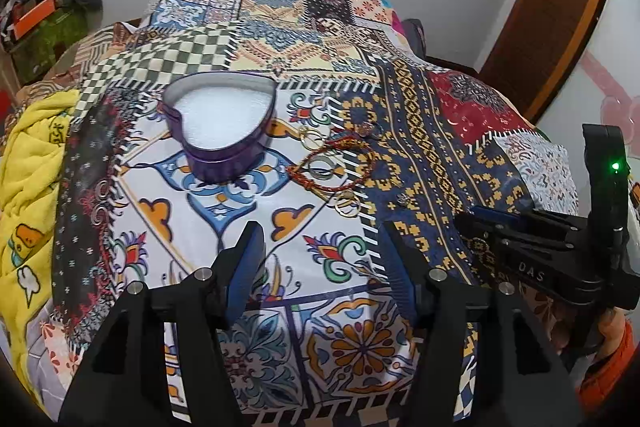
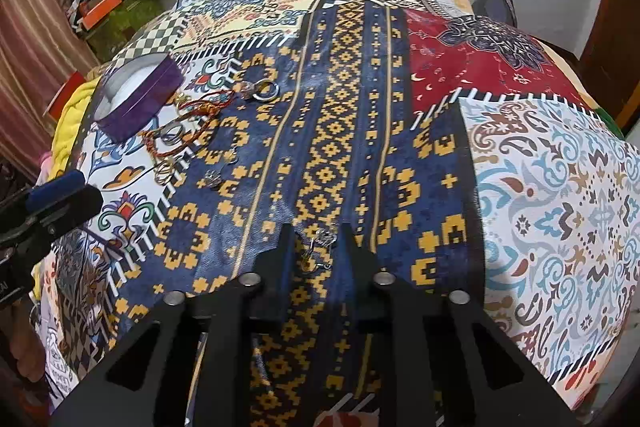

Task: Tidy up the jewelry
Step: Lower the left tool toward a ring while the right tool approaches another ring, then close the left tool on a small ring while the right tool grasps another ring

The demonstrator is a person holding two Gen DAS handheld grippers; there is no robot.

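A purple heart-shaped tin (image 1: 222, 131) with a white foam lining stands open on the patchwork bedspread (image 1: 320, 39). To its right lie a red thread bracelet (image 1: 332, 163), several rings (image 1: 314, 139) and a small silver earring (image 1: 402, 199). My left gripper (image 1: 320, 255) hovers open in front of them with nothing between its blue pads. My right gripper (image 2: 319, 247) is low over the blue-and-yellow strip, open, its fingers on either side of another silver earring (image 2: 320, 247) lying on the cloth. The right wrist view shows the tin (image 2: 136, 99) and bracelet (image 2: 184, 131) at far left.
A yellow blanket (image 1: 28, 187) is bunched at the bed's left edge. Clutter with an orange box (image 1: 36, 15) sits at the back left by the wall. A wooden door frame (image 1: 560, 7) stands at the right. A person's hand in an orange sleeve (image 1: 612, 343) holds the right gripper.
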